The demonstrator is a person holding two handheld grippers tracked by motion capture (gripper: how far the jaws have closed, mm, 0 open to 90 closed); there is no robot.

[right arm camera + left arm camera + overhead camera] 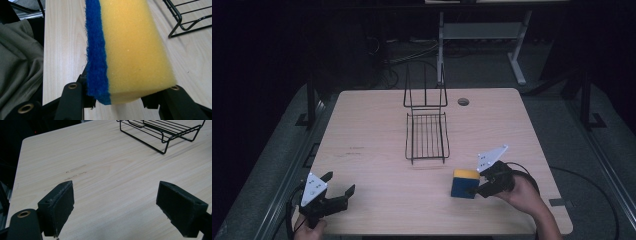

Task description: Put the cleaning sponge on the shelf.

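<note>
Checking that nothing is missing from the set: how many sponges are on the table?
1. The yellow-and-blue sponge stands near the table's front right, clamped in the right gripper, just in front of the wire rack. No others visible.

This looks like a lab or test room: a bare light-wood table (377,130) stands mid-frame on grey floor, with loose cables (402,60) and a white desk frame (482,35) in the dark upper part of the frame.
</note>
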